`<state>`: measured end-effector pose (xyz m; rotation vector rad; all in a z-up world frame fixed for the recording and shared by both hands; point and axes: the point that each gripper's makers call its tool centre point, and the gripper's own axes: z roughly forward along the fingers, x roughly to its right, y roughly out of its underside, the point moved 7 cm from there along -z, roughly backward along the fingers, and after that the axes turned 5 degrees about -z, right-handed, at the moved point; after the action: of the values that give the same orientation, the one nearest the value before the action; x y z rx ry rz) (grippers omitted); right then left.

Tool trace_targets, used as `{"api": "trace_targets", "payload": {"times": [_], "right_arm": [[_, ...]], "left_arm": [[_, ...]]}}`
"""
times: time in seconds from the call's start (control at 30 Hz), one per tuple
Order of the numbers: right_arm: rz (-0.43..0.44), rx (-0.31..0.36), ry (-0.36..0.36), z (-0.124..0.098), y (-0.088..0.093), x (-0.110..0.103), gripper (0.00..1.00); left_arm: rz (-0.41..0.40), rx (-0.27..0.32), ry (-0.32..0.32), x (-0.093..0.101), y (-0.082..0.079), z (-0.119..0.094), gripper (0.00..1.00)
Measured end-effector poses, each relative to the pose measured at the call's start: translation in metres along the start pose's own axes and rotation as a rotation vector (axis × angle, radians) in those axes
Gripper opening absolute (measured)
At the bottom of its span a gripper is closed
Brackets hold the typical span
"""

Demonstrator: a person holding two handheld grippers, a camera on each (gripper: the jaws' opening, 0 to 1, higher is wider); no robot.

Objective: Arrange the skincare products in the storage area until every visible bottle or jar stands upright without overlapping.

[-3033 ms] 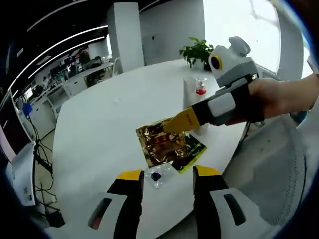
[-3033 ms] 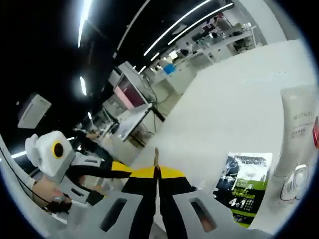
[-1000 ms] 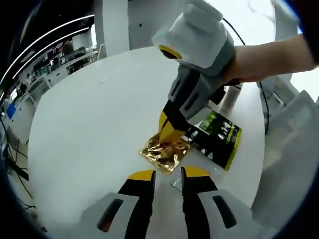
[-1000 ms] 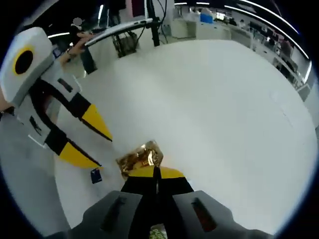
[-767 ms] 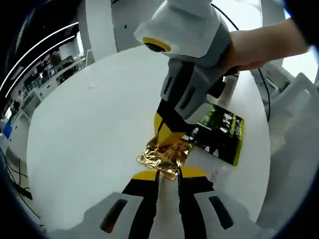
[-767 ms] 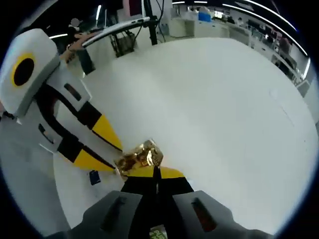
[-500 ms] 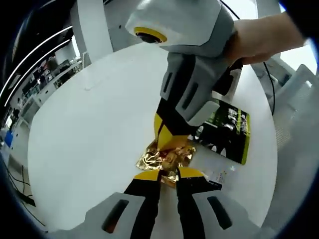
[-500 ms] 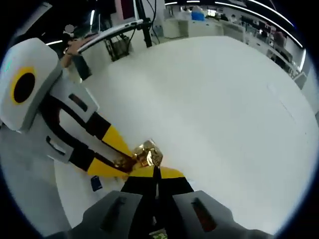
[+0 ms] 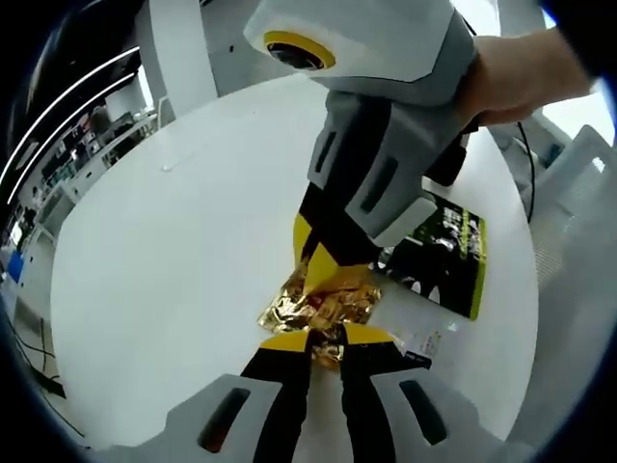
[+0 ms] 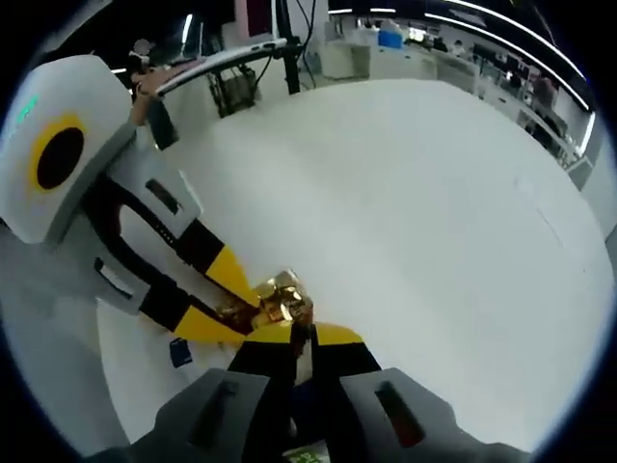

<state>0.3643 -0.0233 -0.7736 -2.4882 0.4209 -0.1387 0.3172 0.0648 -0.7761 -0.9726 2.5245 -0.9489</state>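
A crumpled gold foil sachet lies on the white round table. In the left gripper view, my left gripper is shut on the sachet's near edge. My right gripper comes down from above, held by a hand, with its yellow tips pinched on the far edge. In the right gripper view the same gold sachet sits just ahead of my right gripper, and my left gripper reaches it from the left. A dark green sachet lies flat beside the gold one.
A small clear packet rests near the table's rim, and a small blue item lies by the left gripper. A cable runs past the table edge. Office desks stand far behind. The broad far tabletop is bare.
Over the last second my left gripper moved in and shut on the near edge of the gold sachet. The right gripper stayed on the far edge.
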Motion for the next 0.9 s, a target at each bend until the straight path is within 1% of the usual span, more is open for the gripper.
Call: {"api": "trace_targets", "payload": {"times": [0.07,0.17,0.27,0.37,0.47,0.53,0.57,0.63,0.73,0.9], "right_arm": [[0.004,0.006,0.017,-0.002,-0.001,0.004,0.12],[0.008,0.019,0.027,-0.006,0.000,0.005,0.14],[-0.009,0.030,0.060,-0.008,-0.002,0.007,0.16],[-0.020,0.062,0.083,-0.013,-0.004,0.004,0.19],[-0.005,0.082,0.058,-0.015,-0.005,-0.003,0.18],[-0.004,0.076,0.048,-0.013,-0.003,-0.006,0.18],[-0.004,0.062,0.041,-0.010,0.000,-0.008,0.18],[0.013,0.050,0.023,-0.006,0.004,-0.010,0.19],[0.022,0.034,0.017,-0.004,0.008,-0.011,0.18],[0.042,0.033,0.012,-0.002,0.008,-0.011,0.17]], "left_arm": [[-0.001,0.000,-0.001,0.000,0.000,0.000,0.15],[-0.004,0.001,-0.001,0.000,0.000,0.000,0.15],[-0.006,0.000,-0.001,0.000,0.001,0.001,0.15],[-0.005,-0.001,-0.003,0.000,0.001,0.001,0.15],[-0.008,-0.002,-0.004,0.001,0.001,0.001,0.15],[-0.009,-0.002,-0.004,0.001,0.000,0.001,0.15],[-0.010,-0.002,-0.004,0.001,0.000,0.001,0.15],[-0.010,-0.002,-0.005,0.002,0.000,0.001,0.15],[-0.012,-0.003,-0.006,0.001,0.000,0.001,0.15],[-0.024,-0.001,-0.004,0.000,0.000,0.001,0.16]]}}
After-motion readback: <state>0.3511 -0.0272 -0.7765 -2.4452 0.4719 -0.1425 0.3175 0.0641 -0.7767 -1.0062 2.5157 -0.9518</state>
